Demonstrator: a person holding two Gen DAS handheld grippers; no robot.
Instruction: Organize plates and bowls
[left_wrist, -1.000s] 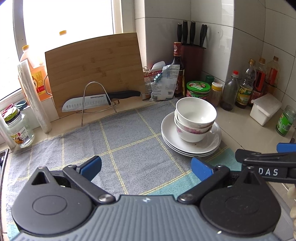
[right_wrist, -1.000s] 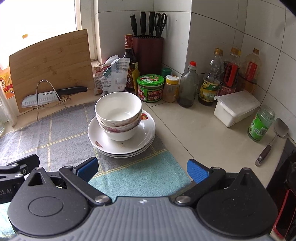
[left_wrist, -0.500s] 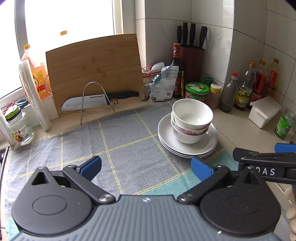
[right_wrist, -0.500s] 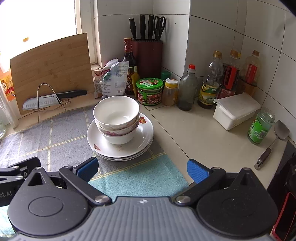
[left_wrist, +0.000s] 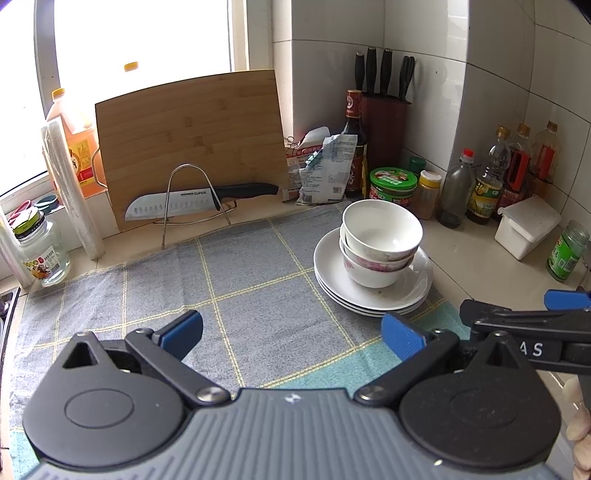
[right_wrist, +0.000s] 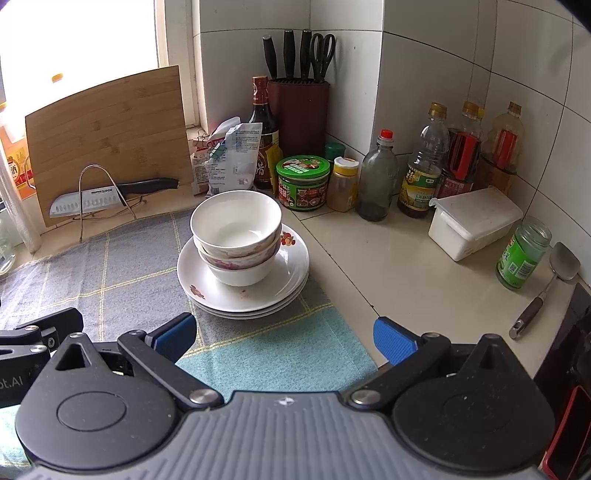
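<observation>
A tiled kitchen corner, countertop (right_wrist: 406, 266) spread with a grey checked cloth (left_wrist: 255, 280). A bamboo cutting board (left_wrist: 192, 136) leans under the window. On the cloth's right edge sits the stack of white plates (right_wrist: 288, 275), nested bowls (right_wrist: 236, 225) on top. Left gripper (left_wrist: 291, 330) and right gripper (right_wrist: 284, 332) hover short of the stack, both spread wide, holding nothing.

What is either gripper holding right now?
Nothing. The left gripper and right gripper are both open and empty, short of the stacked bowls on the plates.
</observation>
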